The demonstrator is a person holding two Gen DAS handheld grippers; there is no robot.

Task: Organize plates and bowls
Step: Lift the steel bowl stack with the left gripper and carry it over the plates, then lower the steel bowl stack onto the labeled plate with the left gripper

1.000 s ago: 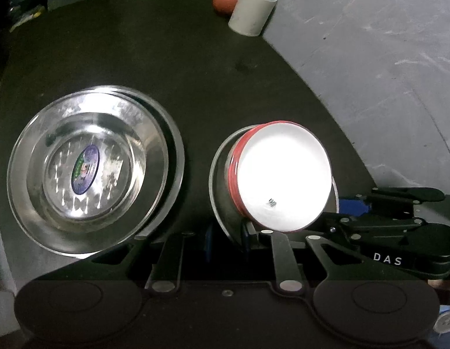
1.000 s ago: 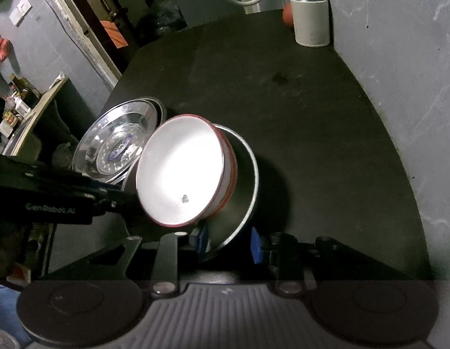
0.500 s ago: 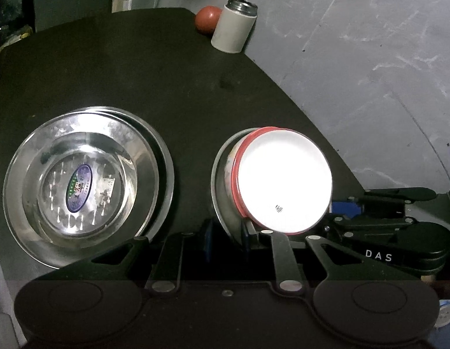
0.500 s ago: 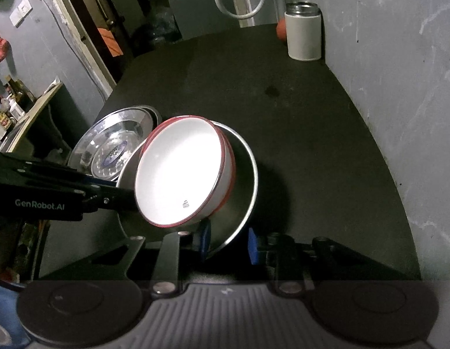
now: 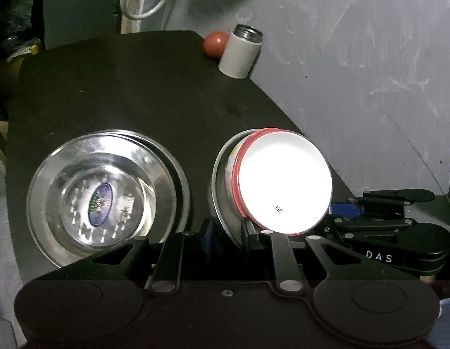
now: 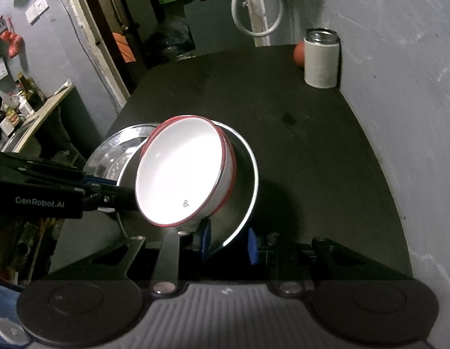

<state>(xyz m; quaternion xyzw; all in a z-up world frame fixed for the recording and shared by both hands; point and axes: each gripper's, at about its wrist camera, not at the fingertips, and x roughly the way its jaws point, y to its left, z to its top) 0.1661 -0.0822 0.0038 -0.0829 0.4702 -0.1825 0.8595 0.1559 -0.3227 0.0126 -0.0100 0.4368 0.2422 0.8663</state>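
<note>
Left tool gripping plate, flask beyond

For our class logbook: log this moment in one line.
left gripper: grips steel plate | right gripper: grips same plate | white bowl: on plate, tilted

Between the left gripper's blue-padded black fingers sits a silvery steel plate carrying a white bowl with a red rim and a small black mark inside. To its left, a shiny steel bowl bears a blue-and-green oval sticker. Far ahead on the black table stand a white canister with a metal top and a red-orange ball against the grey wall. The right gripper is black with blue pads too.
</note>
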